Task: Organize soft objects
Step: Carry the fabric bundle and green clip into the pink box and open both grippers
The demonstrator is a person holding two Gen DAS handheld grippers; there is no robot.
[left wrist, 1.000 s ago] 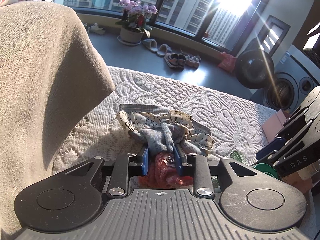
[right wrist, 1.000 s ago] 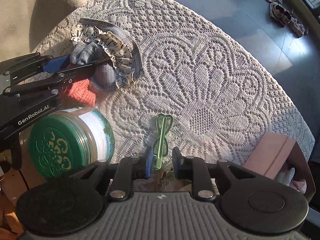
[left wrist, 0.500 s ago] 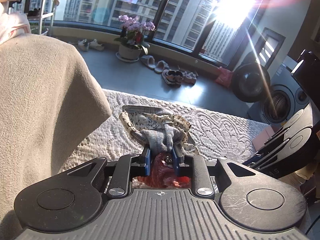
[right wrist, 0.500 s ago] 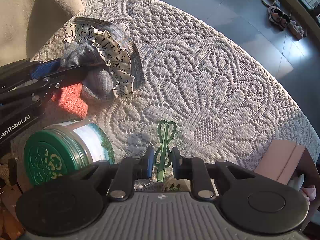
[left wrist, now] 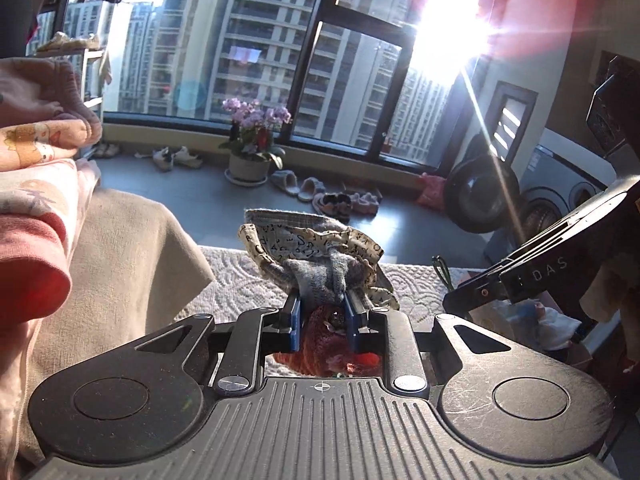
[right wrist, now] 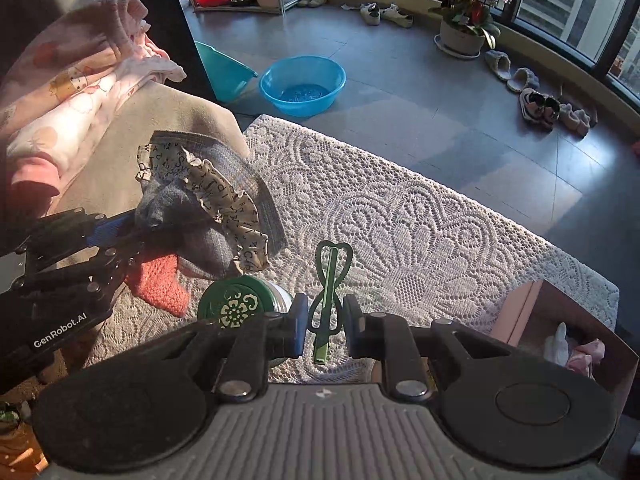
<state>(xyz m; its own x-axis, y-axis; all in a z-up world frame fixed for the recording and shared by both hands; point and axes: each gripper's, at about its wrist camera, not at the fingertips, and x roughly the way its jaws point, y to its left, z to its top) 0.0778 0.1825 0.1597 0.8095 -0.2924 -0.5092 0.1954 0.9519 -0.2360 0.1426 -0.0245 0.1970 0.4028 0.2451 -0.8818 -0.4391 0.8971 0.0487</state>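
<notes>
My left gripper (left wrist: pixel 322 308) is shut on a grey knit garment (left wrist: pixel 320 276) with a ruffled, letter-printed trim, and holds it up off the lace-covered table (right wrist: pixel 400 220). A red-orange knit piece (left wrist: pixel 320 344) hangs under its fingers. In the right wrist view the same left gripper (right wrist: pixel 132 232) comes in from the left with the grey garment (right wrist: pixel 208 204) and the red knit piece (right wrist: pixel 160 284). My right gripper (right wrist: pixel 325 320) is shut on a green clip (right wrist: pixel 329 292), held upright above the table. The clip's tip (left wrist: pixel 442 270) shows in the left wrist view.
A jar with a green lid (right wrist: pixel 236 308) stands on the lace just left of my right gripper. A pink box (right wrist: pixel 532 312) with small soft items sits at the table's right end. A beige cloth pile (right wrist: pixel 172 120) topped with pink clothes (right wrist: pixel 72 80) rises at the left. A blue basin (right wrist: pixel 302 84) is on the floor.
Both grippers have risen from the table. The grey garment and red knit came up with the left one. The right one closed on the green clip and lifted it off the lace.
</notes>
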